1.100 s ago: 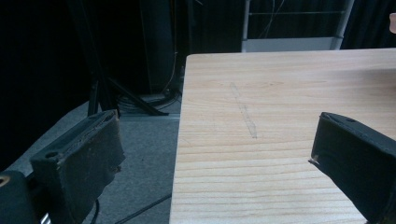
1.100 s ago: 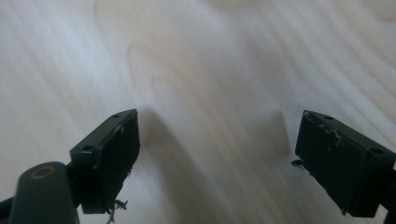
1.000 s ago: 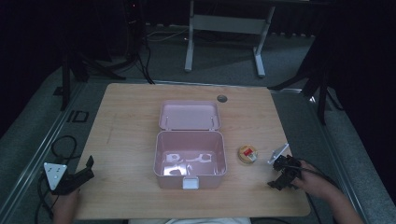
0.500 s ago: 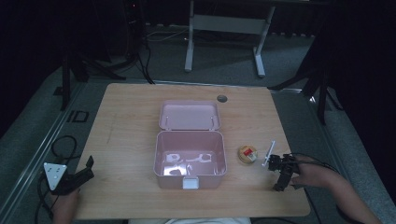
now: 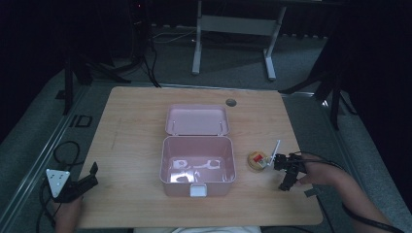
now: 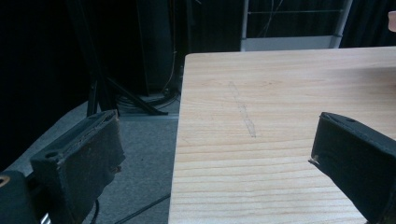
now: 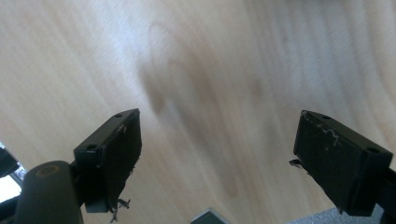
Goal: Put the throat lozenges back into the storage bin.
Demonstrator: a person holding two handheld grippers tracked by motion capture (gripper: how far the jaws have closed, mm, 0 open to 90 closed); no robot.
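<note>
- Since earlier, right gripper has tilted downward near the right edge; its jaws stand wide apart over bare wood.
- Round disc lies just left of it, apart.
- Left gripper rests at the near-left corner, jaws apart, empty.
- Pink plastic box sits open mid-table.

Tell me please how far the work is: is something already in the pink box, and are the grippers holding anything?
Done: the pink box lies open, lid back, with pale items I cannot identify inside. In hand: nothing; the right gripper, fingers apart over bare wood, sits beside the small round item, while the left gripper waits open at the table edge. Left: possibly packing that item and closing the lid.
</note>
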